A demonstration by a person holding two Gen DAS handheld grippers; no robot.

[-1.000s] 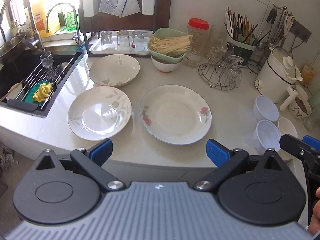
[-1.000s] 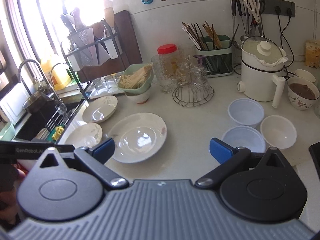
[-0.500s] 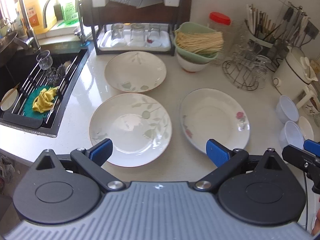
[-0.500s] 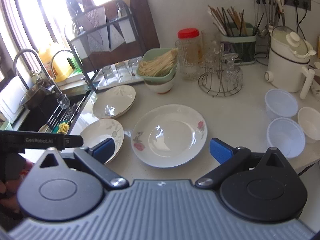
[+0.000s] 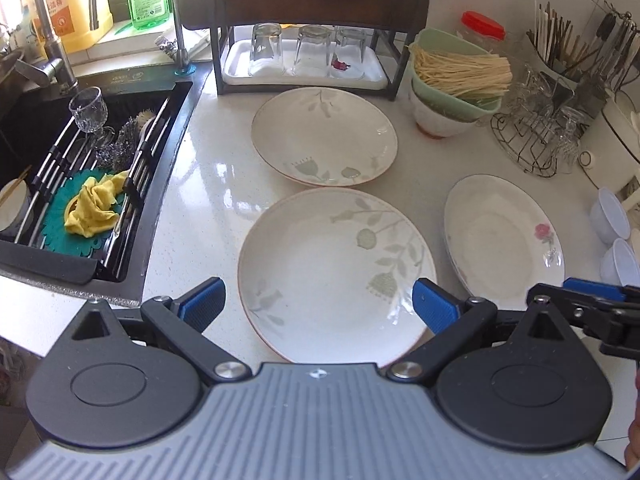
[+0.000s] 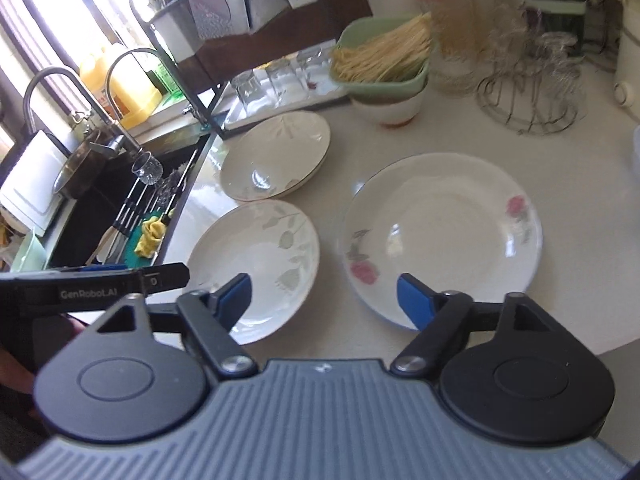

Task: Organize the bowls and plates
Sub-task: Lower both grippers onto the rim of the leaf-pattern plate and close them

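1. Compared with a second ago, both grippers are brought closer to the counter (image 5: 208,216), and the plates are seen larger in both views.
2. Just ahead of the left gripper (image 5: 318,304), a leaf-patterned plate (image 5: 332,272) is framed between blue pads held wide apart; nothing is clamped.
3. Beyond that plate, a second leaf plate (image 5: 324,136) is seen, near a rack of upturned glasses (image 5: 306,50).
4. The jaws of the right gripper (image 6: 324,296) have just been closing, yet a gap is kept and nothing is pressed.
5. Ahead of its right pad a rose-patterned plate (image 6: 444,232) is set, its near rim beside that pad.
6. Further right of the left gripper, small white bowls (image 5: 610,220) are seen.
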